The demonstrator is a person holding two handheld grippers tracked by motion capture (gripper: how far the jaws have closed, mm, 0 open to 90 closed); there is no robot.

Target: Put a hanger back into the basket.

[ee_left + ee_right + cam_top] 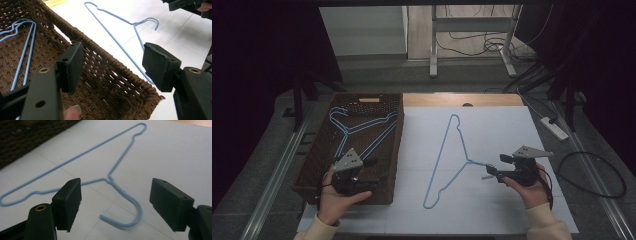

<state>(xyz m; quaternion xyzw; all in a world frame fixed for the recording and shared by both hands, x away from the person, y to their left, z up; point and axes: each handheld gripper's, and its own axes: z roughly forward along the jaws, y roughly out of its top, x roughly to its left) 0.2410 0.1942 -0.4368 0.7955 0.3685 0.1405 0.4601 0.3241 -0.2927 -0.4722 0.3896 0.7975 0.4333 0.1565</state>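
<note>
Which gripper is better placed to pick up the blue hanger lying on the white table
Right. The right gripper is open with the hook of the blue wire hanger lying between its jaws, while the left gripper hovers open over the wicker basket.

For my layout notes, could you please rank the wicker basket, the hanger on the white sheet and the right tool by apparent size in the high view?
1. Wicker basket
2. Hanger on the white sheet
3. Right tool
</note>
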